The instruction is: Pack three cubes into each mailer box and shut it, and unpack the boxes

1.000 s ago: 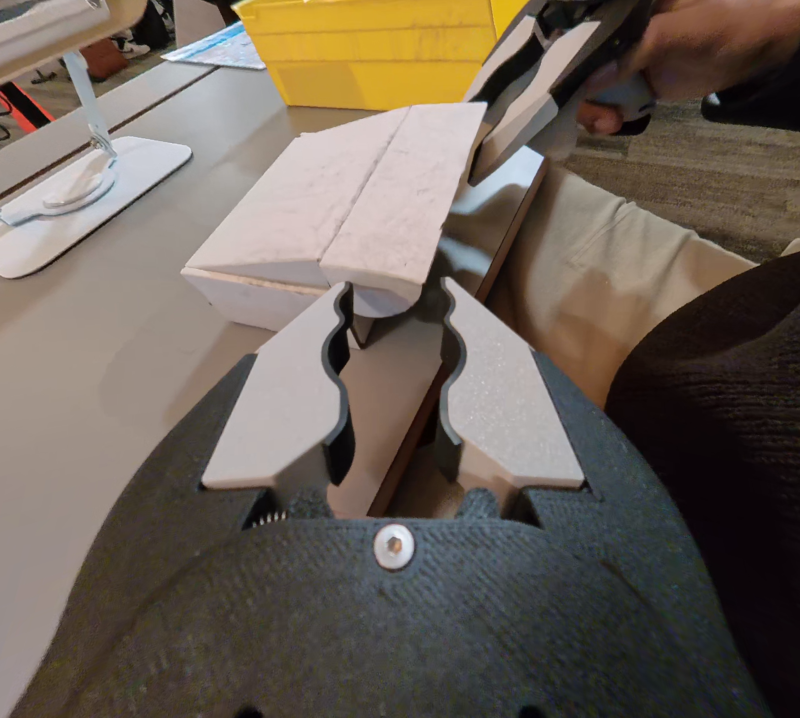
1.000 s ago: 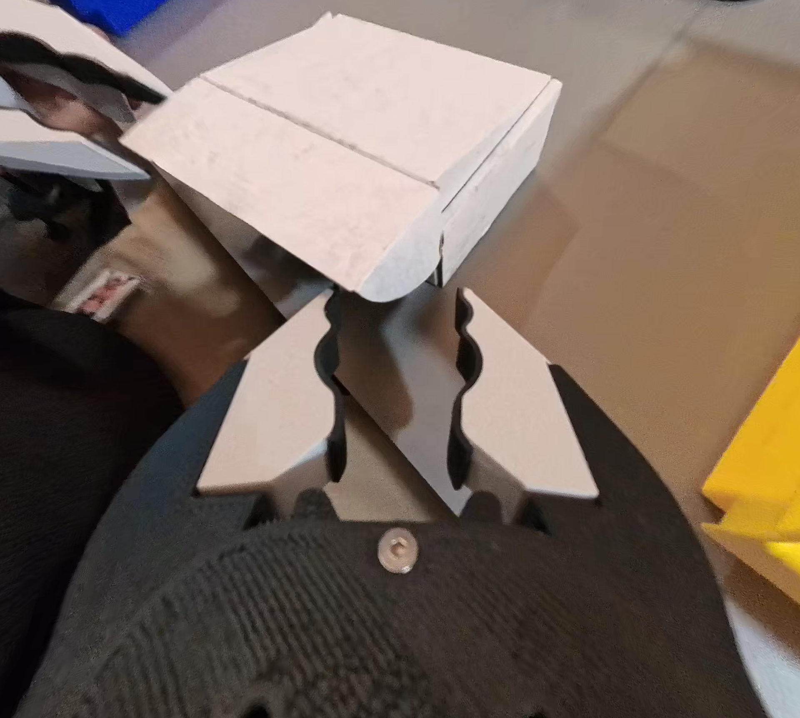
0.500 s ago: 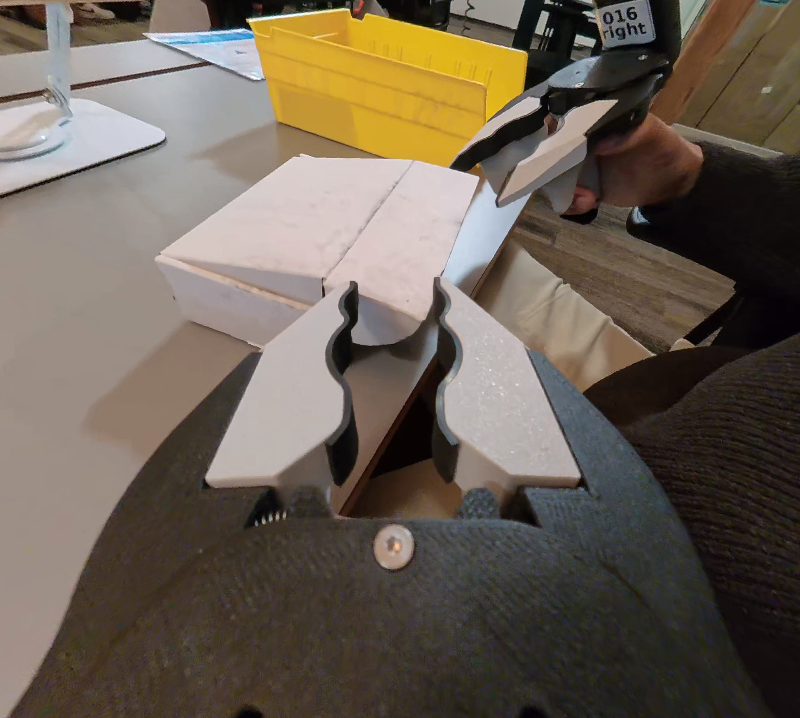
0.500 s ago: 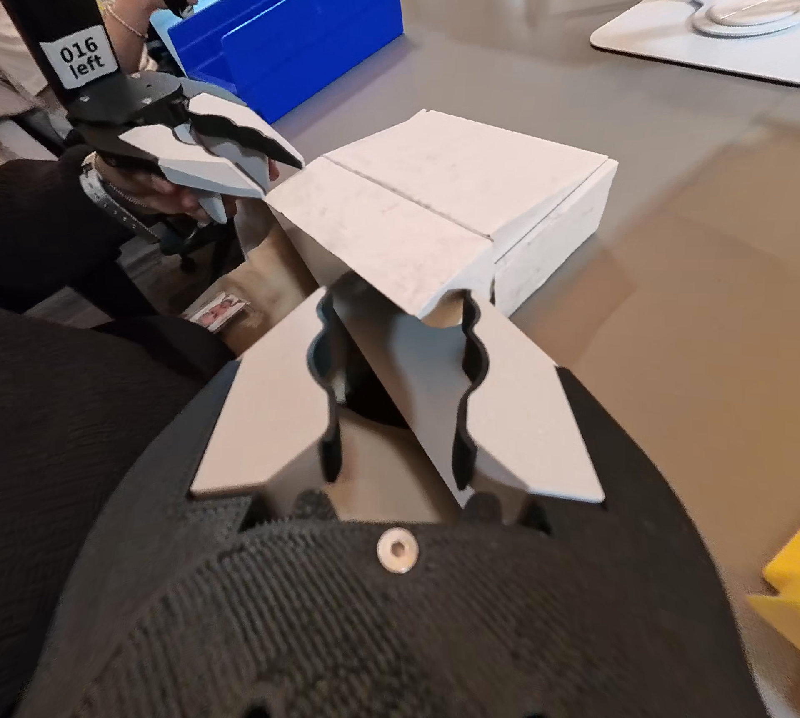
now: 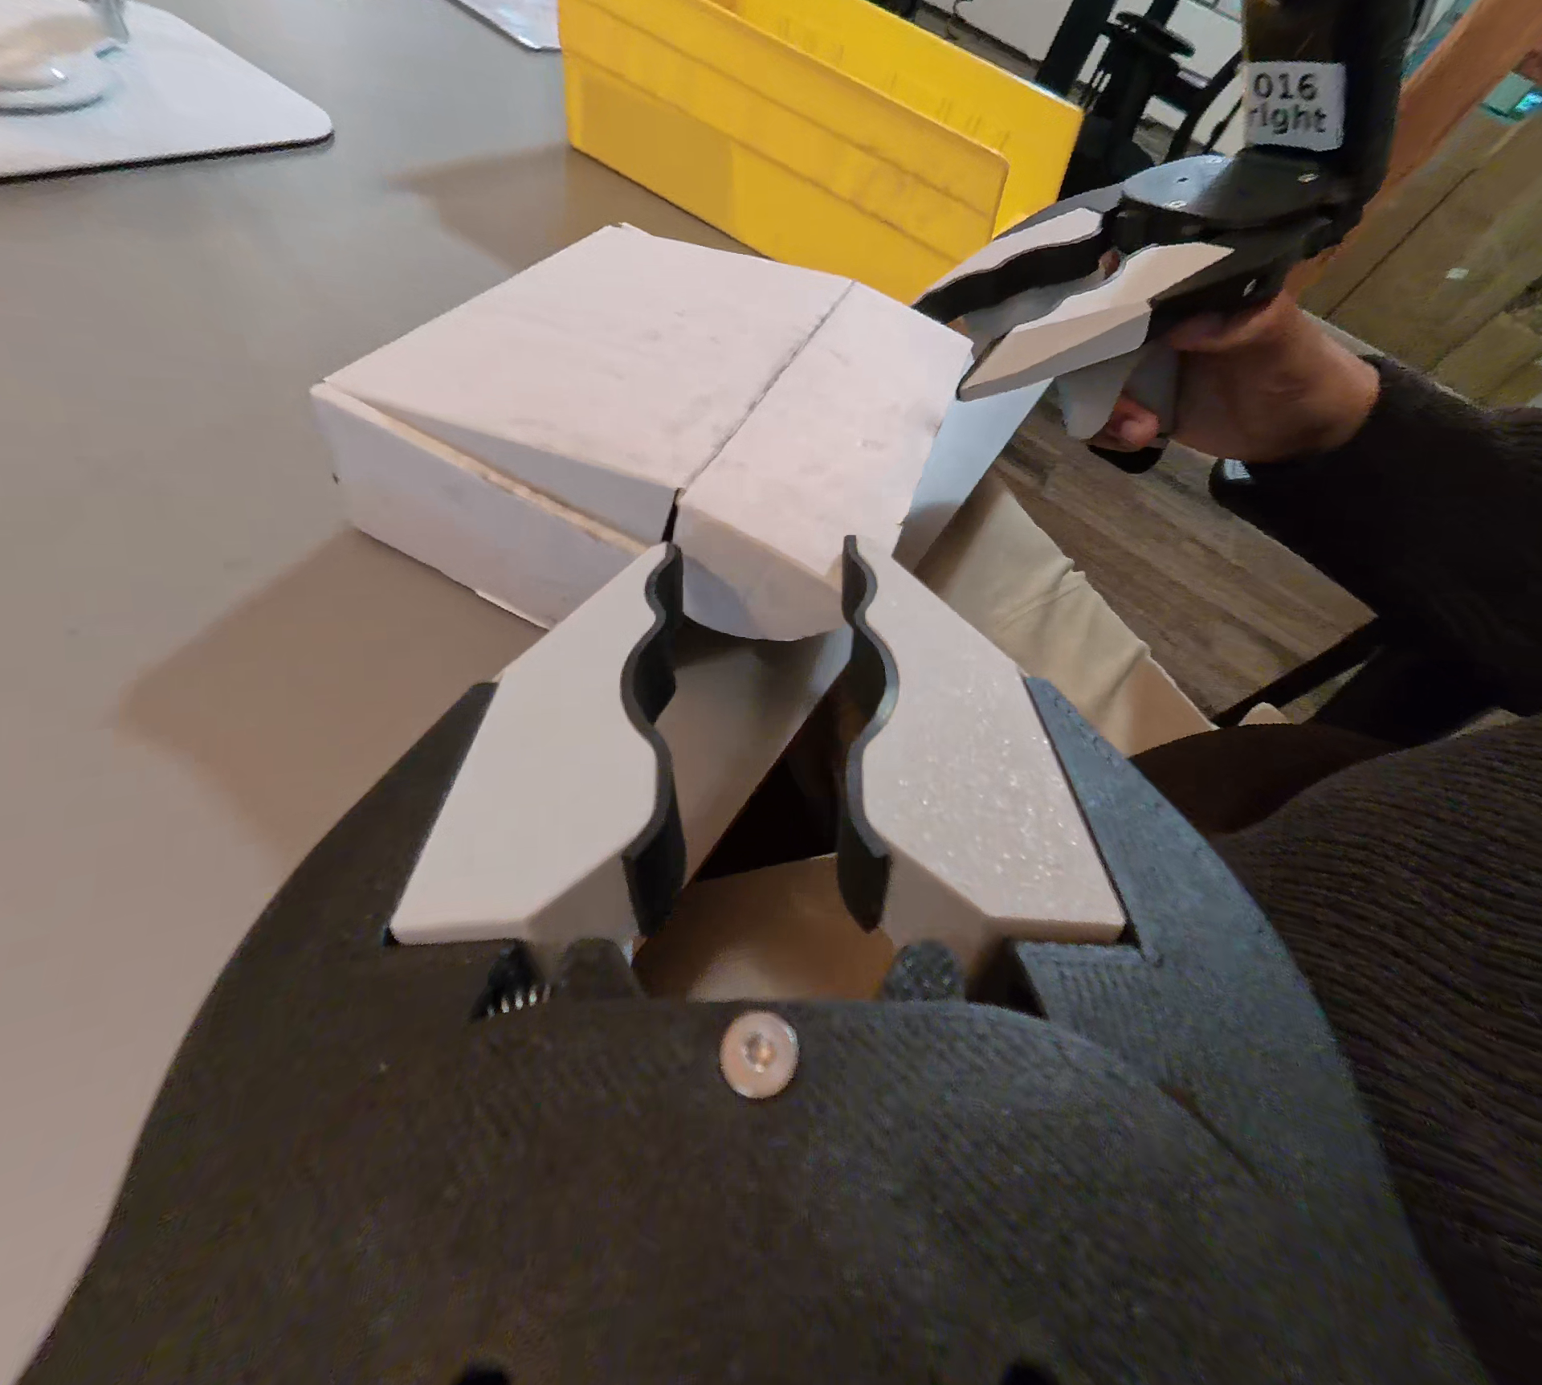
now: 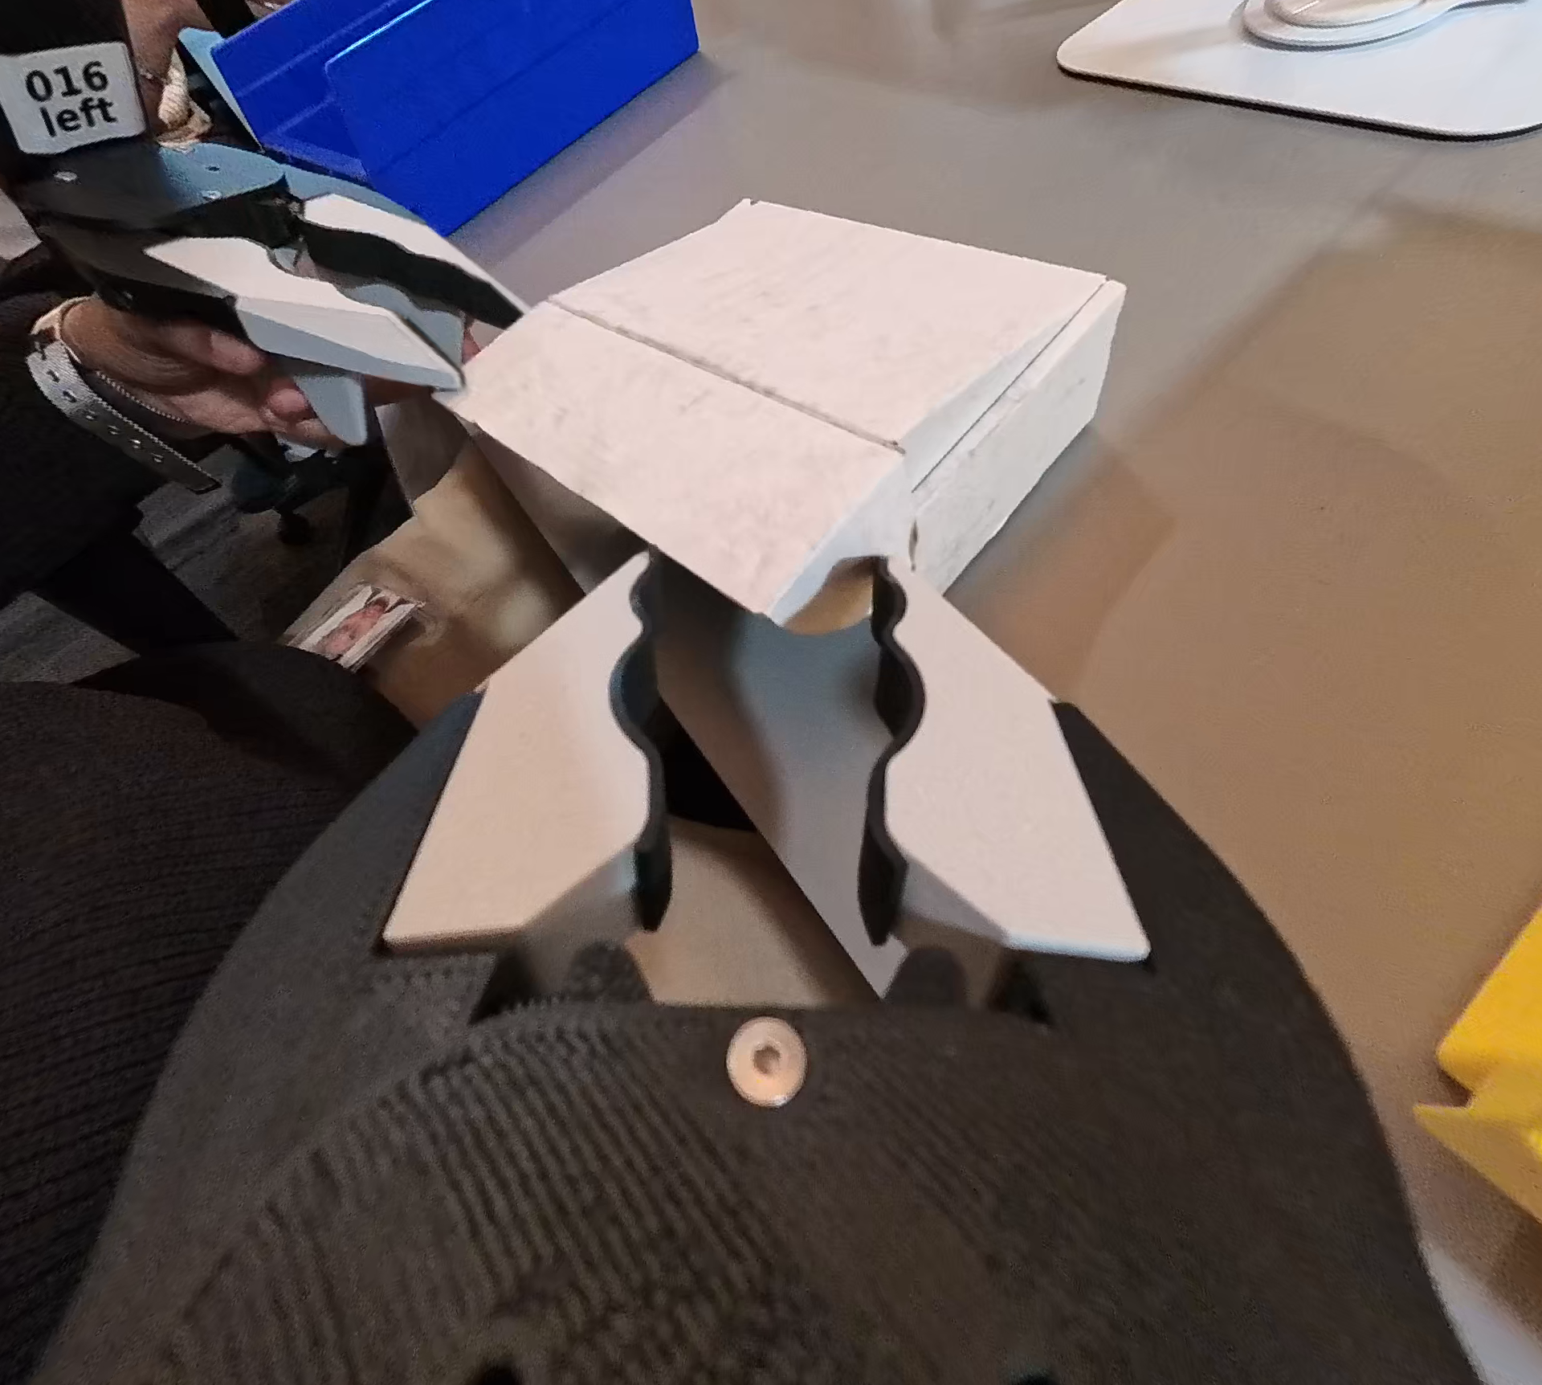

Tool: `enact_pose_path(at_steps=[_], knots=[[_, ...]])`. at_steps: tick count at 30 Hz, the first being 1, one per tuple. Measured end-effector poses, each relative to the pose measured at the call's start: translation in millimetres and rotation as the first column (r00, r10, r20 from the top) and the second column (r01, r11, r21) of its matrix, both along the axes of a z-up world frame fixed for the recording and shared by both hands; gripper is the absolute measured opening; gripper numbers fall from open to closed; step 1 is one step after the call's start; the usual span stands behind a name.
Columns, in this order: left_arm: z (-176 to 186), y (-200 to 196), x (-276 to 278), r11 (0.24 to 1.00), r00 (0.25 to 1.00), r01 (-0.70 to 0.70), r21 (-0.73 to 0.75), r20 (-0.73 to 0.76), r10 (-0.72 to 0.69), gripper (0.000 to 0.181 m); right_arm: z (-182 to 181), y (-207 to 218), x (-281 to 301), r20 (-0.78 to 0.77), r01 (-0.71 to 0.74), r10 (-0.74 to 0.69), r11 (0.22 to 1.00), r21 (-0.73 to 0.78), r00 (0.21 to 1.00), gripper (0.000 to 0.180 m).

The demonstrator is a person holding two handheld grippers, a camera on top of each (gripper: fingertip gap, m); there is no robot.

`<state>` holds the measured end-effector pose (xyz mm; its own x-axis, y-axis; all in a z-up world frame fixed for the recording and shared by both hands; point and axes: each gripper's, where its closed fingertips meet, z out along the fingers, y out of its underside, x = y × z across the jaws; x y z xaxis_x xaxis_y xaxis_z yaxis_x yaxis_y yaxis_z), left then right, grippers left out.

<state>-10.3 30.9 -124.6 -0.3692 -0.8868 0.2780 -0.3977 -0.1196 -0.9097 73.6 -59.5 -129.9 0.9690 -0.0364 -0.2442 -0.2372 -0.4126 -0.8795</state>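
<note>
**White mailer box with its front flap lifted between two grippers**

White cardboard makes the mailer box [image 5: 584,377], which sits near the edge of the grey surface [image 5: 209,310], in front of the person. The lid lies on the body but is not pushed in: its front flap [image 6: 684,452] sticks out past the edge of the surface, raised and slanting, and a thin gap shows along the side of the lid. My judgement is that the flap is kept up so that it can be bent down and tucked, or pulled up to open; the pictures do not tell which. What is inside the box cannot be seen.

Each gripper is at one end of this flap. The left gripper [image 5: 755,577] has its fingers moderately apart, with the rounded corner of the flap between the tips, not pinched. The right gripper [image 6: 763,585] is the same at the other corner, its fingers apart and holding nothing. A yellow bin [image 5: 776,118] stands behind the box, a blue bin [image 6: 467,43] is to the left, and a white stand base [image 6: 1335,34] is farther back.

Compared with half a second ago, both grippers are closer to the flap corners and lower, and the box seems to be in the same place.
</note>
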Motion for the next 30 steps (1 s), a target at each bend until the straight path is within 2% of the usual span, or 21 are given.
enact_pose_path(at_steps=[1,22,30], knots=[[1.2,-1.8,-0.8,1.0,1.0,0.011,-0.015,0.001,-0.011,0.037,-0.6,0.4,-0.4,-0.003,-0.001,0.001,1.0,-0.001,1.0,0.049],[-1.6,-3.4,-2.9,0.995,0.998,0.032,-0.09,-0.048,-0.036,0.038,-0.8,1.2,-1.9,-0.011,-0.004,0.004,1.0,0.001,1.0,0.047],[-4.6,-2.4,-3.0,0.997,0.998,0.029,-0.07,-0.057,-0.032,0.042,-4.1,0.6,-1.3,-0.006,-0.003,0.003,1.0,-0.015,1.0,0.047]])
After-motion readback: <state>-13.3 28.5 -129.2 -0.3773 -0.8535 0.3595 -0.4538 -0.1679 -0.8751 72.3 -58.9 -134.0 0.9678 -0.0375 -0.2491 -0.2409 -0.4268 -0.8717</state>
